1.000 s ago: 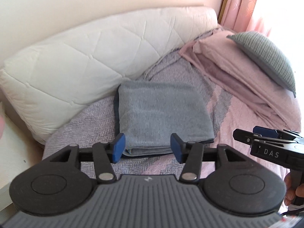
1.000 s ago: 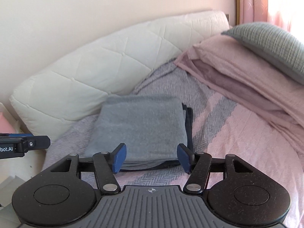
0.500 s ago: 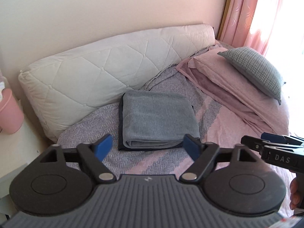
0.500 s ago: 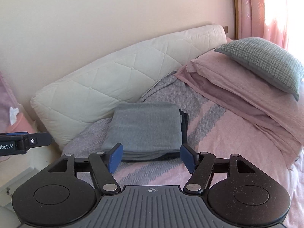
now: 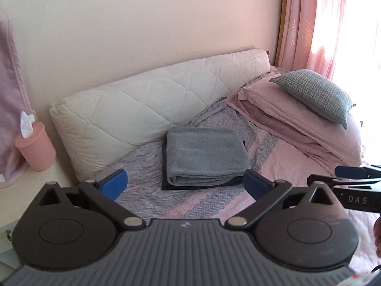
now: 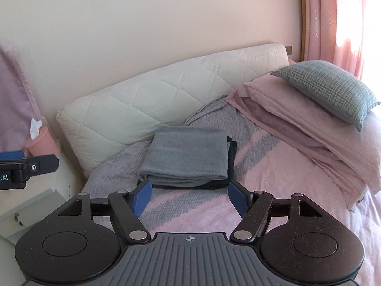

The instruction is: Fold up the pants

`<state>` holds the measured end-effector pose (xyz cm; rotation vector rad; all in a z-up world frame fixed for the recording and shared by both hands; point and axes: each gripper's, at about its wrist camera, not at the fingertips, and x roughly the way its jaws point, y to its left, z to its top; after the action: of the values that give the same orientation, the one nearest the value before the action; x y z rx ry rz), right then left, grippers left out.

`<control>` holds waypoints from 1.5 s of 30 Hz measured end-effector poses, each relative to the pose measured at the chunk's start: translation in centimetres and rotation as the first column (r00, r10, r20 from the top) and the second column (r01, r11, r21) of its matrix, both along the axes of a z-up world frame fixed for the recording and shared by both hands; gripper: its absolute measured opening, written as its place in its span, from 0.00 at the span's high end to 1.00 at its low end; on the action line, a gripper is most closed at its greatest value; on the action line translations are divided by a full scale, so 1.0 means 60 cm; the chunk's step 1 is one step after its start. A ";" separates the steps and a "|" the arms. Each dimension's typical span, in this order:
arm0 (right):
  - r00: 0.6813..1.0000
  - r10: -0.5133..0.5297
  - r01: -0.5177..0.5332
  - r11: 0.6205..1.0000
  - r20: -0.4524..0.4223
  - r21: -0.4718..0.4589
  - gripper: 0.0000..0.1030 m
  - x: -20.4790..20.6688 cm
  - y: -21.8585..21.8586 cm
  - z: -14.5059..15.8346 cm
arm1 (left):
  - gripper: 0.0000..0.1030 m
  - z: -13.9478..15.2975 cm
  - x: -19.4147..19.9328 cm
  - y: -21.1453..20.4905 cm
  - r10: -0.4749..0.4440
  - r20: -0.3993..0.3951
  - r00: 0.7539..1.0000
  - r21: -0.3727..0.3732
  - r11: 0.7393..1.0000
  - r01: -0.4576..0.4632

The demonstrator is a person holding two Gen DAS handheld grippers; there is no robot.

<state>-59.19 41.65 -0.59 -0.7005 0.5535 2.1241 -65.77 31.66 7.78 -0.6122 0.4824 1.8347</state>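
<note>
Most of the picture is a big bed [image 5: 297, 166] with a pink and grey striped cover. Next comes a long white quilted cushion [image 5: 154, 100] leaning on the wall behind it, then a pile of pink bedding [image 5: 285, 119] with a grey checked pillow [image 5: 312, 93] on top, over by the pink curtain [image 5: 302, 23]. Smaller than those are the grey pants [image 5: 204, 152], and they lie in the middle of the bed, just in front of the white cushion. They are a neat flat stack with straight edges, and a dark layer peeks out from under them. A little pink cup [image 5: 35, 147] with a tissue in it stands on the side table. The left gripper [image 5: 185, 186] has just been opening and its blue fingers now stand wide apart with nothing between them. The right gripper [image 6: 190, 199] has just been opening too, and it holds nothing. Both hang in the air, clear of the pants. It looks like the folding is all done, and nothing seems left except maybe to leave the stack alone.
</note>
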 end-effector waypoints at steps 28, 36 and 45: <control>0.998 0.047 -0.047 0.999 -0.037 -0.018 0.34 0.149 -0.214 0.043 | 0.01 -0.007 0.144 -0.204 0.001 0.081 0.997 -0.061 0.998 0.004; 0.996 0.082 -0.083 0.996 -0.036 -0.045 0.34 0.165 -0.246 0.033 | 0.01 -0.014 0.166 -0.237 0.014 0.087 0.996 -0.074 0.997 -0.007; 0.994 0.100 -0.103 0.993 -0.040 -0.062 0.34 0.160 -0.254 0.024 | 0.01 -0.022 0.170 -0.247 0.028 0.087 0.996 -0.082 0.996 -0.021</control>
<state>-49.60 26.38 0.85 -0.7410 0.6202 2.2257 -55.57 16.82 6.46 -0.7542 0.4937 1.8101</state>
